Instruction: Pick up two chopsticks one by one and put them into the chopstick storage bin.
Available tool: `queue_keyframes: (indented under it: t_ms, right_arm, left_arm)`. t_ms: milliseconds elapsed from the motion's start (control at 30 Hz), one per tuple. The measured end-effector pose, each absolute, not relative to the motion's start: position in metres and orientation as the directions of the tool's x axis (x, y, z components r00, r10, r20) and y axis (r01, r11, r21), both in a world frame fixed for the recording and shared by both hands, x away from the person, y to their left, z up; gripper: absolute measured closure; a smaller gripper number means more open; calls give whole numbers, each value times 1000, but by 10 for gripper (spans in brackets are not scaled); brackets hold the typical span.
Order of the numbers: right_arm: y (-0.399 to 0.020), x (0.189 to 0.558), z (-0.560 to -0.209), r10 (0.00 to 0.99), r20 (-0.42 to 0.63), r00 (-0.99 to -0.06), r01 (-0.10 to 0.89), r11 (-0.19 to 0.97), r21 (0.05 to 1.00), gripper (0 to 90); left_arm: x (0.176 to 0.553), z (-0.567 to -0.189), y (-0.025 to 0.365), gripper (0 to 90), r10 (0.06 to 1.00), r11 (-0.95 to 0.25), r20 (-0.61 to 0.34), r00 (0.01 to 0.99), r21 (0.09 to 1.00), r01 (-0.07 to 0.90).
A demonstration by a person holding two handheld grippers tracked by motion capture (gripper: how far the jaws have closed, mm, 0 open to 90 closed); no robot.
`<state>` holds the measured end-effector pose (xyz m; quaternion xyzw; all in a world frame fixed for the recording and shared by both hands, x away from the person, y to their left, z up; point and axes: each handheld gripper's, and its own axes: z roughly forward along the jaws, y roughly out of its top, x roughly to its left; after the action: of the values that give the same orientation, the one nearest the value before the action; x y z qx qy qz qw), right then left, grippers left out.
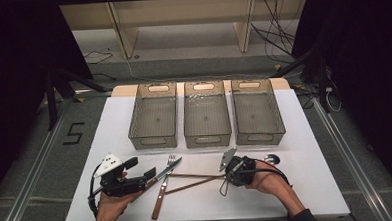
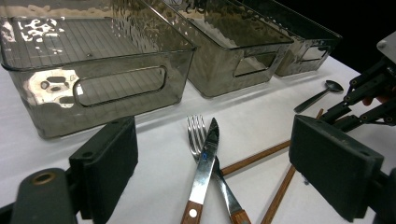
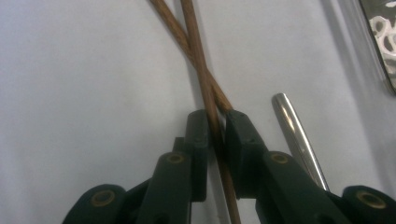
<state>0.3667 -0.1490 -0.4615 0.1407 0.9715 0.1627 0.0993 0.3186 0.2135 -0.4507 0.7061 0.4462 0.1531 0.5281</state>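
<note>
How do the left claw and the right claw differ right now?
The left claw stands wide open, while the right claw has its jaws nearly together. Nothing sits between the left claw's pads; the right claw straddles the crossed chopsticks. The left claw looks towards the knife and fork; the right claw is low over the table beside the spoon. Both are black and hand-held.

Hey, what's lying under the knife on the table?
The fork lies under the knife, its tines showing left of the blade and its wooden handle end coming out lower right. The stretch of fork where the two cross is covered.
</note>
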Motion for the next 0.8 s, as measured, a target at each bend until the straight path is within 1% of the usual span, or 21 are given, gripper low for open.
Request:
queue_keyframes:
  t_ms: [33,133,200,233,267,300,433,467,500,533,667,733,767,800]
  right_arm:
    - [-149,366,-461,271,-159,-949,208,921,330,815]
    - [-148,365,-461,235,-176,-956,171,933,317,830]
    - [-148,364,-461,229,-180,-957,163,934,319,835]
    - [-148,363,-460,193,-184,-964,132,944,302,847]
    - [-148,362,-460,193,-180,-965,133,944,302,853]
    - [-149,362,-460,168,-184,-969,108,949,297,858]
    - [-149,361,-458,181,-175,-968,123,947,297,861]
    - [-150,362,-458,165,-182,-969,105,948,301,862]
    - [-151,361,-457,180,-172,-968,121,944,307,862]
    - [-153,361,-454,158,-171,-973,99,945,312,862]
    - [-158,360,-449,180,-165,-970,120,940,318,863]
    - [-160,361,-448,178,-172,-969,115,939,325,863]
    - [-162,362,-445,218,-171,-961,148,925,351,863]
    - [-163,362,-443,233,-168,-958,159,916,367,863]
  left_arm:
    - [319,-451,214,151,792,-44,-255,555,883,468]
    - [319,-451,214,151,791,-42,-256,555,883,468]
    - [319,-451,214,151,791,-43,-256,555,883,468]
    - [319,-451,214,151,791,-43,-256,555,883,468]
    - [319,-451,214,151,791,-43,-256,555,883,468]
    - [319,-451,214,151,791,-43,-256,555,883,468]
    - [319,-451,214,151,792,-44,-255,555,883,468]
    - [319,-451,214,151,792,-44,-255,555,883,468]
    - [319,-451,214,151,792,-44,-255,555,883,468]
    - [319,-451,214,151,792,-45,-254,555,882,468]
    - [319,-451,214,151,792,-45,-254,555,882,469]
    - [319,-450,214,151,793,-44,-255,554,883,468]
    - [319,-450,214,151,793,-45,-253,554,883,468]
    - [319,-450,214,151,794,-45,-253,553,882,469]
